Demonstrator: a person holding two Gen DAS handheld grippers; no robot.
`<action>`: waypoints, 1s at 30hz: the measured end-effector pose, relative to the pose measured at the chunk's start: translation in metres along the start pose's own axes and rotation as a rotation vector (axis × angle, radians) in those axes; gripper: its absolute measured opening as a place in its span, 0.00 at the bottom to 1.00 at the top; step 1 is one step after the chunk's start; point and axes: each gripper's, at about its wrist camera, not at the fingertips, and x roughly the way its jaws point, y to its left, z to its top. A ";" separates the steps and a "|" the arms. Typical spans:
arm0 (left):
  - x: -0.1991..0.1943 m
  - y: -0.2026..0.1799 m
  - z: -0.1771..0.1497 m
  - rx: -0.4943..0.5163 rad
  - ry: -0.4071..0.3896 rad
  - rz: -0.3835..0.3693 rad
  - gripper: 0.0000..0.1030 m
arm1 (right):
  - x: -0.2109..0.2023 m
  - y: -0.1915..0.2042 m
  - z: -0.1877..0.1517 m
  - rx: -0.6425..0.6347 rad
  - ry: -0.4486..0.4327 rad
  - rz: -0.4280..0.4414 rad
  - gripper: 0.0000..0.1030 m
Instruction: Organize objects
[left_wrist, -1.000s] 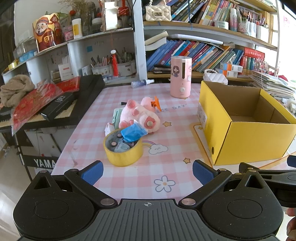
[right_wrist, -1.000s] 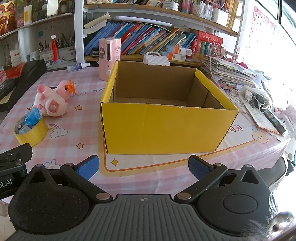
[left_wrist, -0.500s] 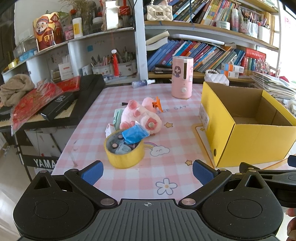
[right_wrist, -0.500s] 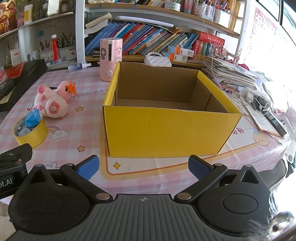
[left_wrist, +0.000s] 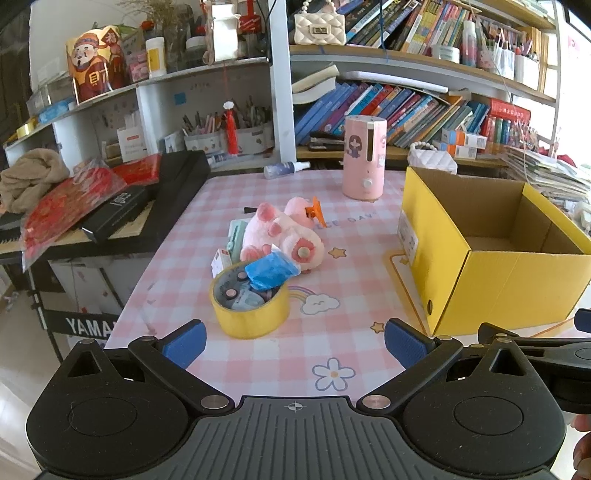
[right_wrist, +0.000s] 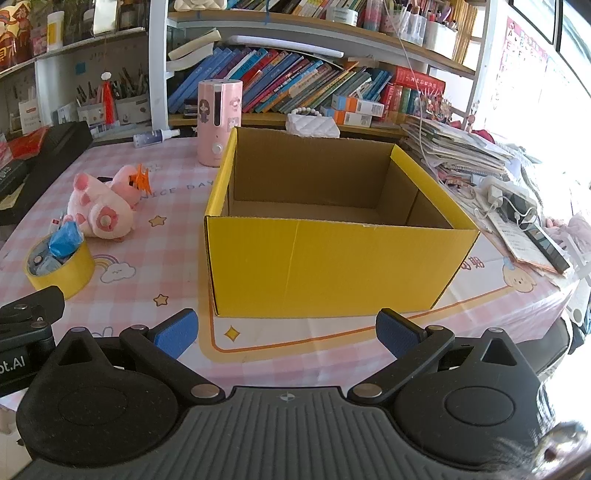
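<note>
1. Table (left_wrist: 177, 258), covered in pink-and-white check cloth printed with stars, a rainbow, a cloud, a flower.
2. Yellow cardboard box (right_wrist: 332, 258), open-topped, sits on the right part of the cloth.
3. Yellow tape roll (left_wrist: 251, 314) lies flat near the front left; small items and a blue packet (left_wrist: 271, 271) fill its core.
4. Pink plush toy (left_wrist: 284, 236) just behind the roll, an orange clip (left_wrist: 316, 214) at its far side.
5. Pink cylinder (left_wrist: 364, 158), upright, towards the back.
6. Small spray bottle (left_wrist: 284, 169) on its side at the far edge.
7. Papers and a cabled device (right_wrist: 517, 206) to the right of the box.
</note>
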 end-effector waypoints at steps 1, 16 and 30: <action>0.000 0.001 0.000 -0.003 -0.001 0.001 1.00 | -0.001 0.001 0.000 -0.001 -0.001 0.001 1.00; -0.001 0.035 -0.001 -0.073 0.005 0.060 1.00 | -0.006 0.032 0.009 -0.064 -0.041 0.046 1.00; 0.007 0.076 0.000 -0.182 0.021 0.135 1.00 | -0.014 0.077 0.040 -0.189 -0.217 0.167 0.99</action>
